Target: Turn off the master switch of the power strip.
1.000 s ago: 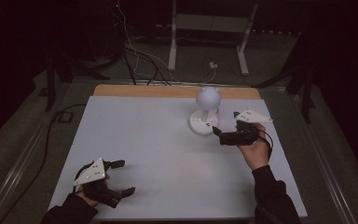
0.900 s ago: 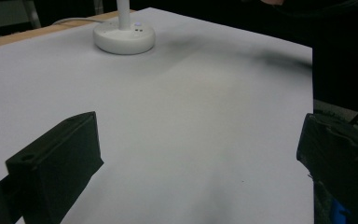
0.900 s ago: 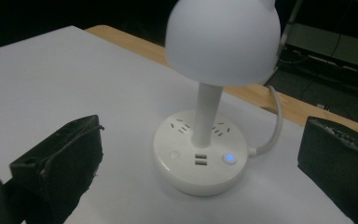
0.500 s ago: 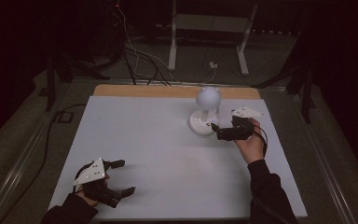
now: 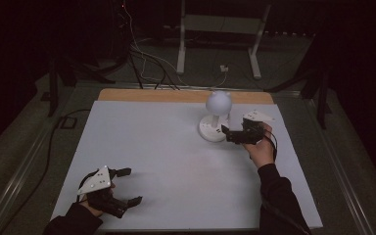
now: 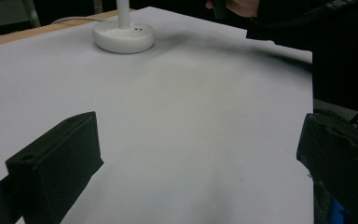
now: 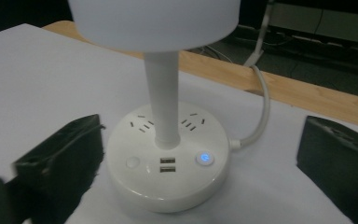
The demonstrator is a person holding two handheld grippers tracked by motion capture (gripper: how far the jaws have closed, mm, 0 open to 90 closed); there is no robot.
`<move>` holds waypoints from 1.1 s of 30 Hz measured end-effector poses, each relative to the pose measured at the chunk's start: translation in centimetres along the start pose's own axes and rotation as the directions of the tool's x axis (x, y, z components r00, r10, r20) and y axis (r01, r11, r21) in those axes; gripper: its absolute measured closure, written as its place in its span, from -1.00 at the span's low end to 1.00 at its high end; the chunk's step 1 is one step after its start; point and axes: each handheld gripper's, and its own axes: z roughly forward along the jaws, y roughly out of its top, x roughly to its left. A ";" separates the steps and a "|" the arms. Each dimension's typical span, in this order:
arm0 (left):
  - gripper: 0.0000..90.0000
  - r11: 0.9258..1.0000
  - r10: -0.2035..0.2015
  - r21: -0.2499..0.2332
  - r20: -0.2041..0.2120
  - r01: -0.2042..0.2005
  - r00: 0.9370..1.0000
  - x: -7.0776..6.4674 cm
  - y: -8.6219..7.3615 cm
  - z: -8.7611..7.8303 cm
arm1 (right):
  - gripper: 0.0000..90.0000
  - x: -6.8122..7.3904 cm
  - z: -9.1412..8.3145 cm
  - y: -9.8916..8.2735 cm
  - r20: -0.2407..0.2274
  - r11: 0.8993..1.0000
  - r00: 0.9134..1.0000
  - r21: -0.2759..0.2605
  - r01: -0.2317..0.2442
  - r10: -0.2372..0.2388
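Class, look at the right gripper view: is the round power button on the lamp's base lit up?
Yes, the power button glows blue on the white lamp base, right of the two USB ports.

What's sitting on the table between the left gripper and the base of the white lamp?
Nothing: in the left gripper view, bare white table runs from the open left gripper to the lamp base. The high view shows the same.

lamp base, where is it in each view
High view: the lamp base sits right of centre, just left of the right gripper.
Left gripper view: top left, far across the table.
Right gripper view: centre, between the open fingers.
Shared landmark: the white stem rising from the base.
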 end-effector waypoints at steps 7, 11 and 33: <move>-0.99 1.000 0.000 0.000 0.000 0.000 1.000 0.0 0.0 0.0 | -0.67 -0.3 0.4 0.1 0.016 0.998 0.999 -0.025 -0.049 0.049; -0.99 1.000 0.002 0.002 0.000 -0.002 1.000 0.0 0.0 0.0 | -0.47 -0.2 0.7 0.0 0.027 0.998 0.997 -0.019 -0.065 0.066; -0.99 1.000 0.003 0.003 0.000 -0.003 1.000 0.0 0.0 0.0 | 0.81 0.0 2.8 -0.7 0.119 0.998 0.992 0.047 -0.052 0.046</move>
